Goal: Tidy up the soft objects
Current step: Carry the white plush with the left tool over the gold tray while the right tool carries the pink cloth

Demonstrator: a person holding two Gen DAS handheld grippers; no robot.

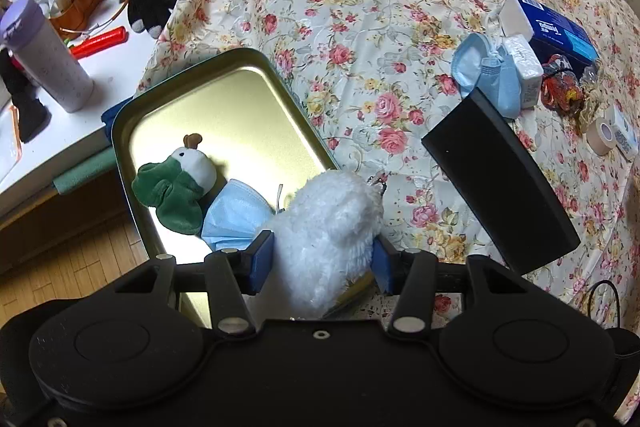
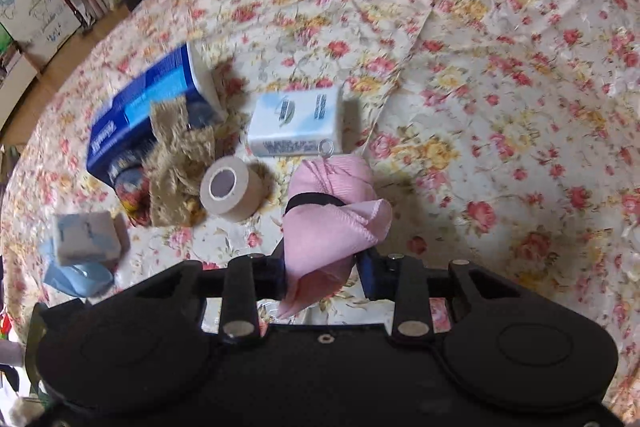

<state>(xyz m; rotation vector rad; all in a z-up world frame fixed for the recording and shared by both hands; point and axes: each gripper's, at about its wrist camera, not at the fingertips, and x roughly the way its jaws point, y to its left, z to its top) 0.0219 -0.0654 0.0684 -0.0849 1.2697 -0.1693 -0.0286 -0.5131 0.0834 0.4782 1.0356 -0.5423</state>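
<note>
Over the near corner of the gold tin [image 1: 224,83], the left gripper [image 1: 320,259] is clamped on a white plush toy [image 1: 328,227]; released here it could catch the rim and tumble out. Above the floral cloth [image 2: 480,107], the right gripper [image 2: 320,275] pinches a pink banded cloth [image 2: 328,219] by its lower folds, which could slip free.

White fluffy plush [image 1: 324,227] clamped between blue pads, hanging over tin's [image 1: 224,67] near edge. Inside tin: green-and-white plush [image 1: 180,187] on its side, crumpled blue mask [image 1: 234,213] touching it. Pink cloth roll [image 2: 328,211], black band around middle, pinched at lower end, above floral cover.
</note>
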